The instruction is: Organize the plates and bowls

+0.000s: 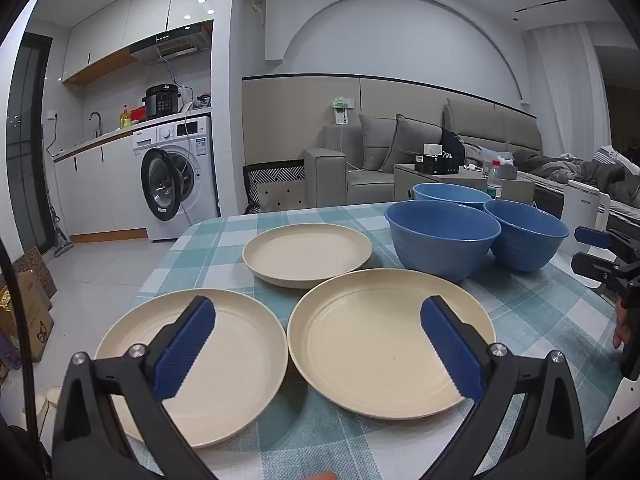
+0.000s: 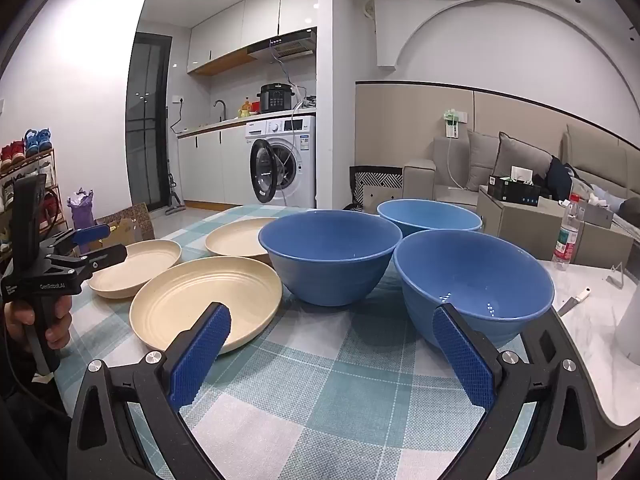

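Observation:
Three cream plates lie on the checked tablecloth (image 1: 540,320): a near-left plate (image 1: 224,364), a near-right plate (image 1: 376,340) and a far plate (image 1: 308,254). Three blue bowls stand behind them to the right: a front bowl (image 1: 440,236), a right bowl (image 1: 524,240) and a back bowl (image 1: 450,196). My left gripper (image 1: 318,340) is open and empty, held above the two near plates. My right gripper (image 2: 332,350) is open and empty, in front of the nearest bowl (image 2: 472,280) and a plate (image 2: 204,300). The other bowls (image 2: 328,256) (image 2: 428,216) stand behind.
A plastic bottle (image 2: 566,236) stands on a marble-look table (image 2: 592,320) to the right of the cloth. The left gripper shows in the right wrist view (image 2: 96,246) over the leftmost plate (image 2: 136,266). A washing machine (image 1: 176,176) and a sofa (image 1: 400,152) stand beyond the table.

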`<state>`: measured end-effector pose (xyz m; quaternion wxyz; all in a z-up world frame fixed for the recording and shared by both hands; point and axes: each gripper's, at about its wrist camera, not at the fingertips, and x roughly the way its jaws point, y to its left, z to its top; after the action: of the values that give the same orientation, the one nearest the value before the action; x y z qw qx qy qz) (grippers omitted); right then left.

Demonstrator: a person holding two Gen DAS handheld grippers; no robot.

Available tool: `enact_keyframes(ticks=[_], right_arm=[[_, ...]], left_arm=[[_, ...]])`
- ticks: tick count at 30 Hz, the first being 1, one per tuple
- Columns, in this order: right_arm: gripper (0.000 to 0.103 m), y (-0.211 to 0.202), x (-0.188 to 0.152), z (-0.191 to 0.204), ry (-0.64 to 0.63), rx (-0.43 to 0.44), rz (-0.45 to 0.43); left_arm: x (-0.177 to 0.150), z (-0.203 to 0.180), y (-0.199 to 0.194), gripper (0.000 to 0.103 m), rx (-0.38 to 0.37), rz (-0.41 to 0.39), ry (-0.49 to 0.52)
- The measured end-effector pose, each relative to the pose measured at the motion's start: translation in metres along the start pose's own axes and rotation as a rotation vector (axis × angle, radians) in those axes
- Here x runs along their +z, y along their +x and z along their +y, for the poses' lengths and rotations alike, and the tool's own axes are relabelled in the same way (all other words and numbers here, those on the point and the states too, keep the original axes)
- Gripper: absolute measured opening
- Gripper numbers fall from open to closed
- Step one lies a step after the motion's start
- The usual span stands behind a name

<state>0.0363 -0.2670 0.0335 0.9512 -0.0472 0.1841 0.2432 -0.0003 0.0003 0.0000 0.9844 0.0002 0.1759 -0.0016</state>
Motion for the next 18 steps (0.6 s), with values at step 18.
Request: enact_keyframes(ticks=[18], right_arm=[[0.103, 0.0001, -0.0001, 0.0, -0.005, 0.0, 0.001]], left_arm=[[-0.0012, -0.0003, 0.0002, 0.103, 0.004, 0.004, 0.004]])
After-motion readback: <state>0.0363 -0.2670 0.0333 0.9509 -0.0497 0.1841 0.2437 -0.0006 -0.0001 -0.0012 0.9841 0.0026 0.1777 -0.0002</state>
